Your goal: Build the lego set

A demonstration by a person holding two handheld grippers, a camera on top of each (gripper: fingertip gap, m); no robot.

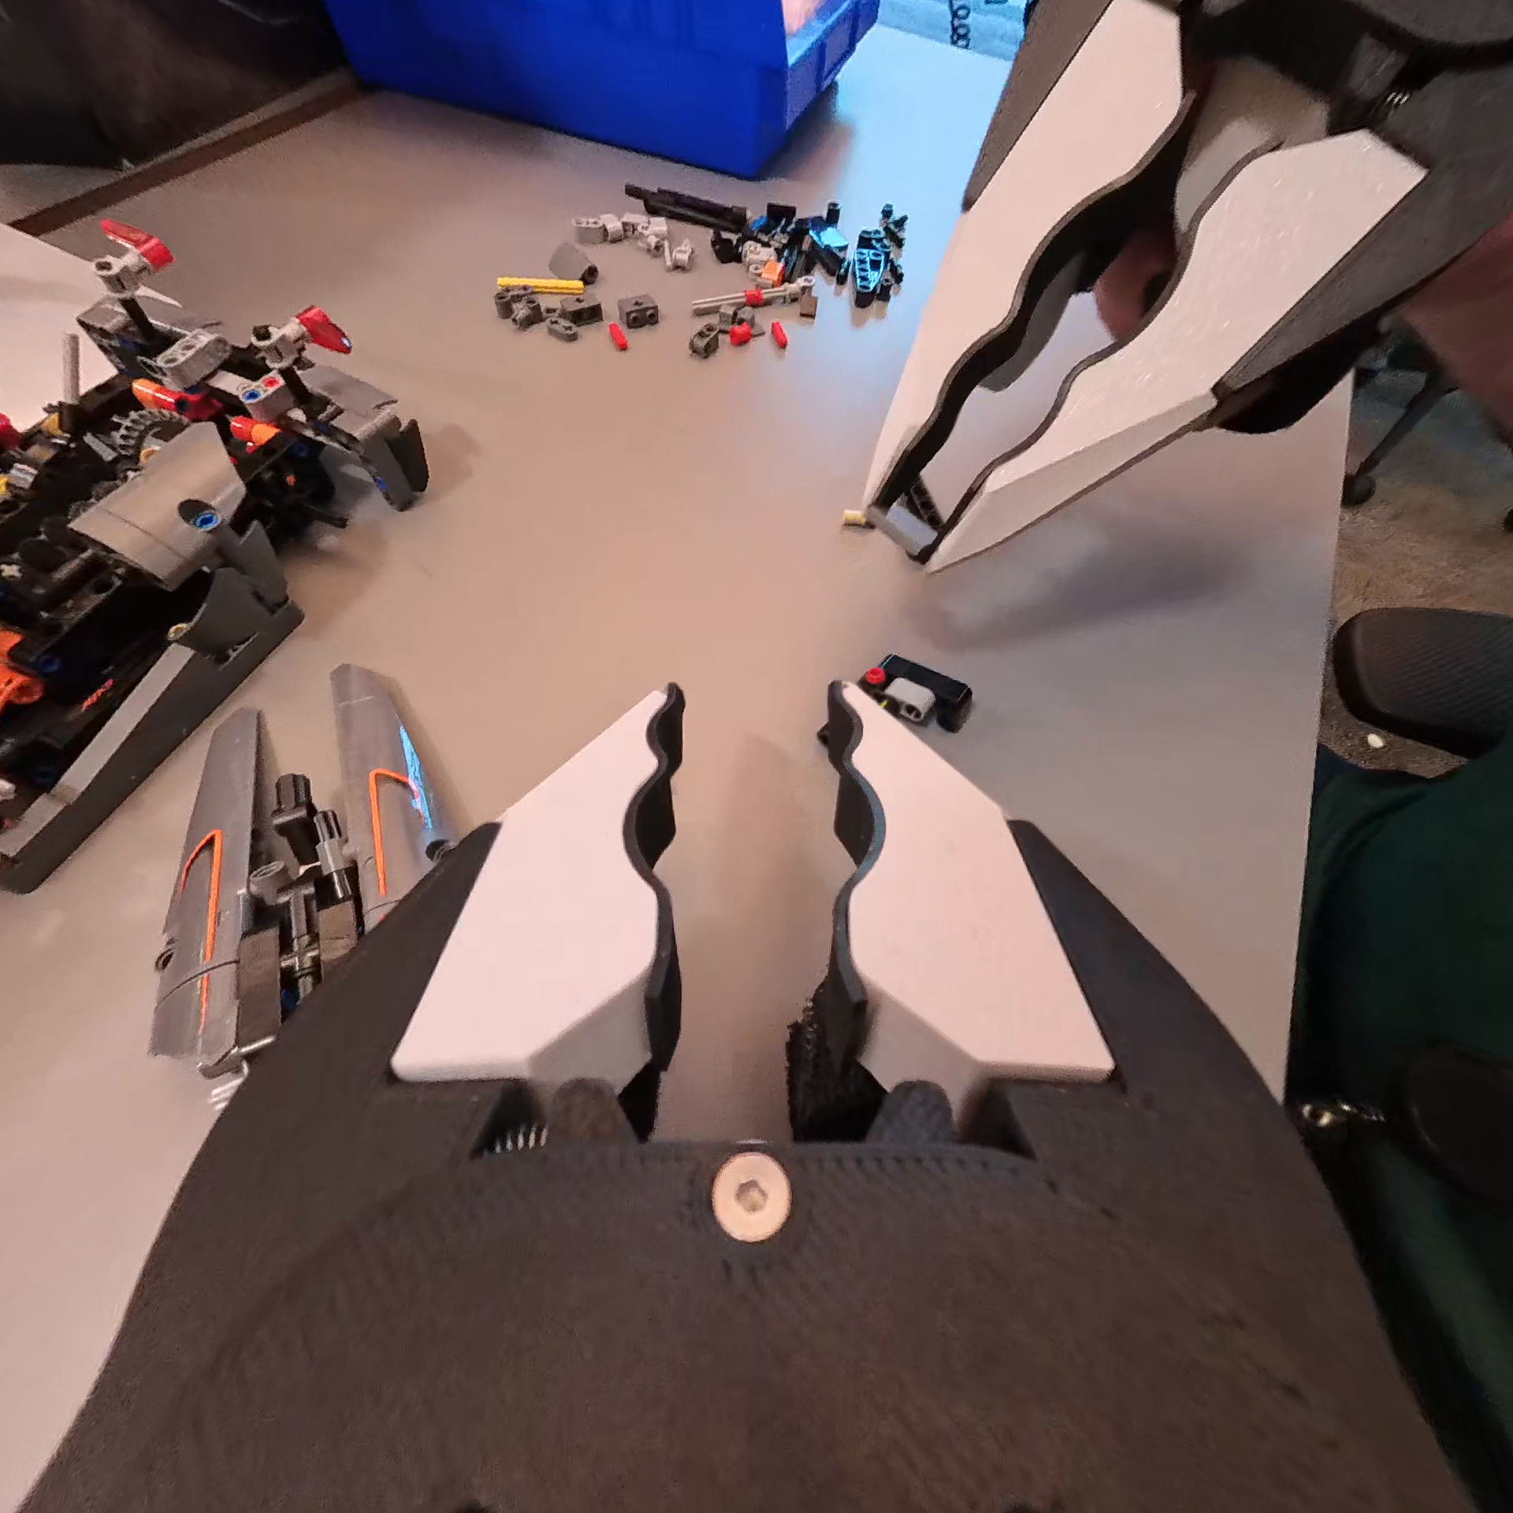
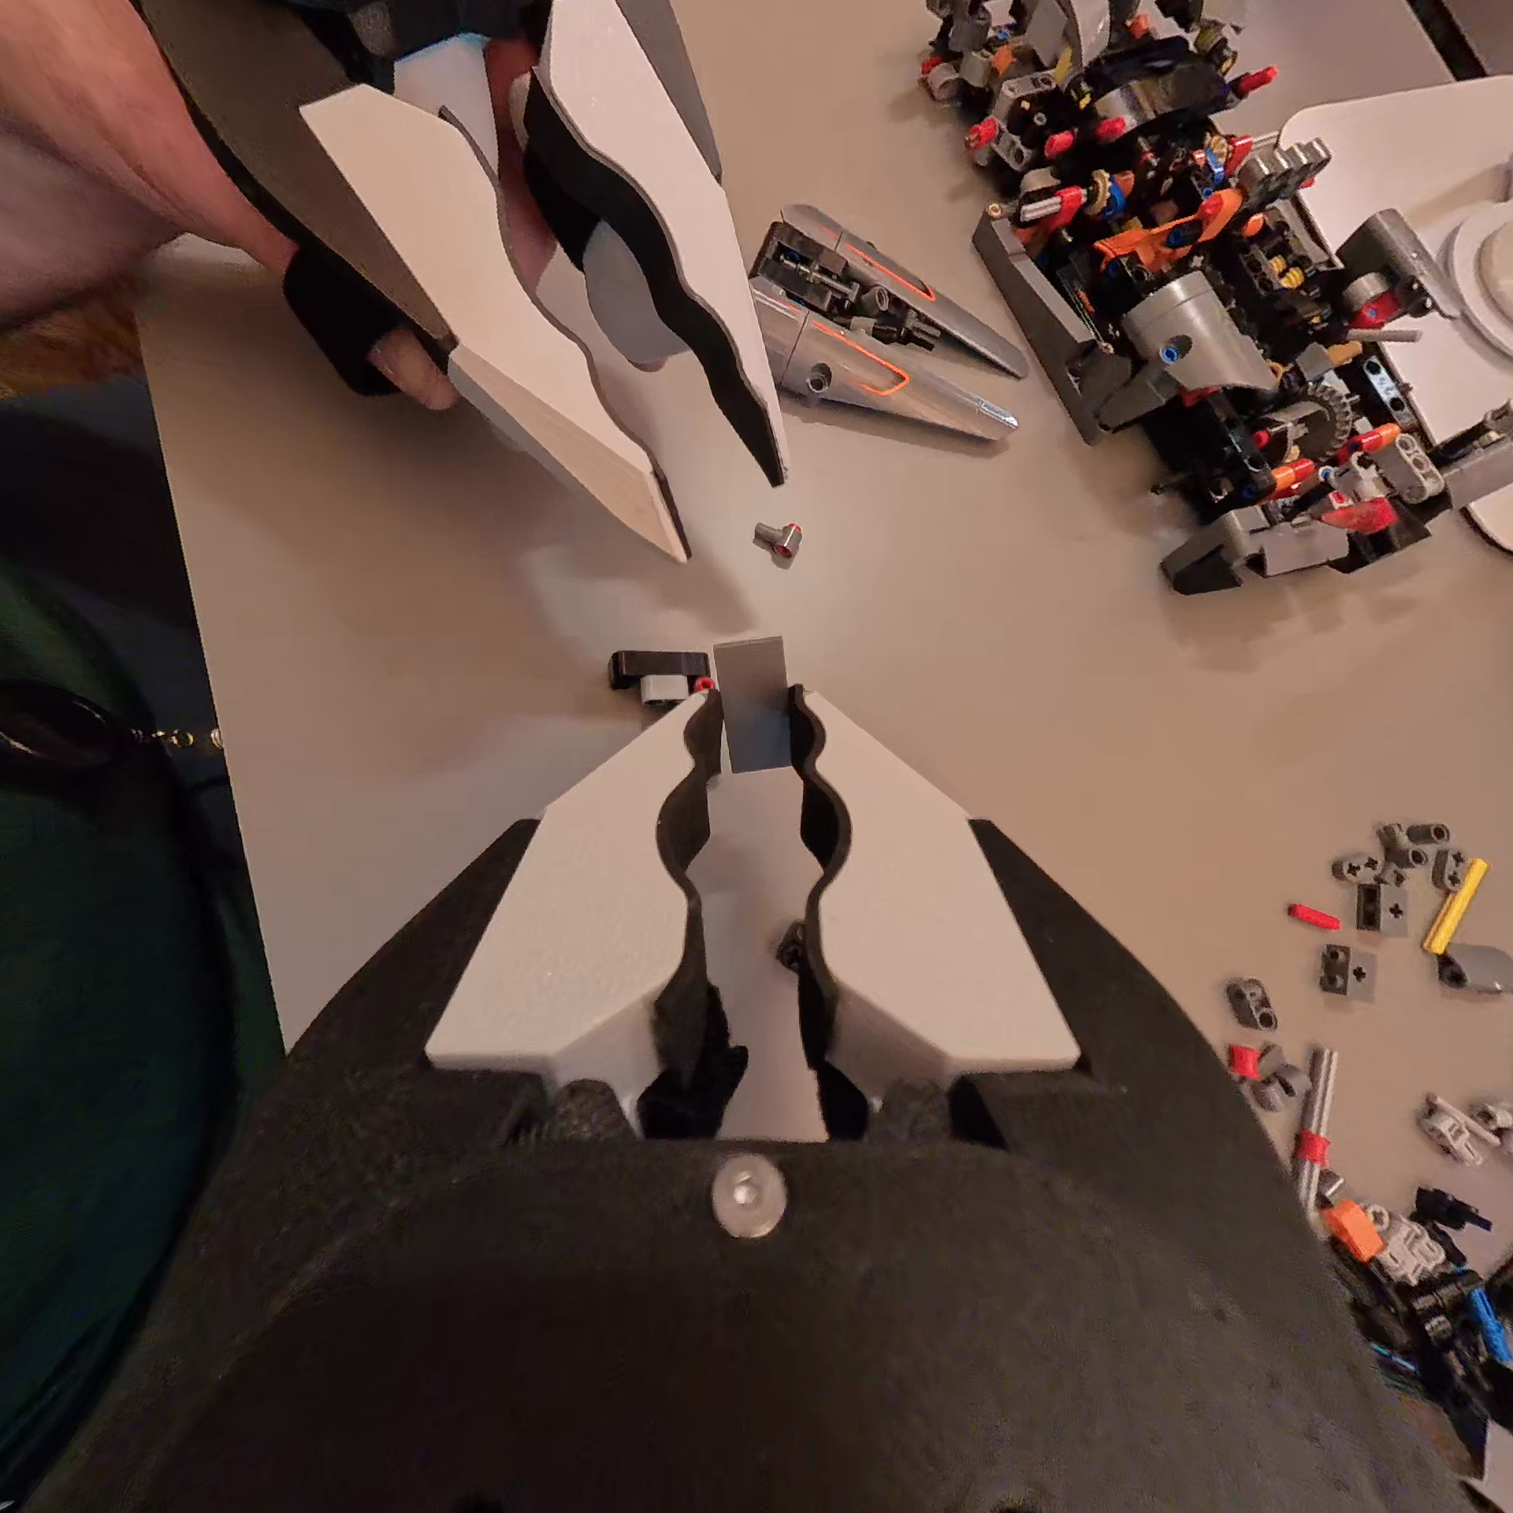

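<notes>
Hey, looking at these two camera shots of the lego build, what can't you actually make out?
- Big lego model: cut off by the left edge in the left wrist view, by the top edge in the right wrist view.
- Blue bin: contents hidden by its wall and the top edge.
- Grey piece in the right tongs: its underside is hidden.
- Loose parts pile: too small to tell individual pieces.

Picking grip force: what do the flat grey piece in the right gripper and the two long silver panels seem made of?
Flat grey piece: likely hard moulded plastic, matte, with even colour and crisp edges. Long silver panels: probably plastic too, with a glossy metallic finish that shows bright reflections.
</notes>
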